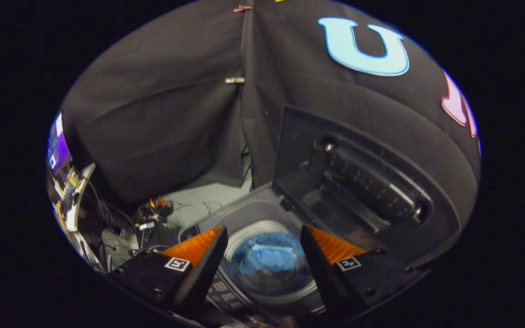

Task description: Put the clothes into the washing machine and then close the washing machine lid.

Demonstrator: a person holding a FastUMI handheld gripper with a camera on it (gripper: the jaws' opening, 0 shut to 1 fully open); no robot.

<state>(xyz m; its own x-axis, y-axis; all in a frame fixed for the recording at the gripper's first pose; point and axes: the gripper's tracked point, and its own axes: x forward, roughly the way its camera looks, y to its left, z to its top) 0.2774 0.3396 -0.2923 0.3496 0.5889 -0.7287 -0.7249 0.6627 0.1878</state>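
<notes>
I look down from above at a top-loading washing machine (244,214) with its drum open. A blue garment (267,257) lies inside the drum, seen between my fingers and well below them. The dark lid (358,182) stands raised, folded up to the right of the drum and beyond my right finger. My gripper (262,269) hovers over the drum, open, with nothing between its fingers. The machine's control panel (223,294) runs along its near edge, under my left finger.
To the left of the machine, on the floor, lie cables, a stand and small equipment (153,214). A desk with a lit screen (59,150) stands farther left. Black cloth walls close the booth behind the machine.
</notes>
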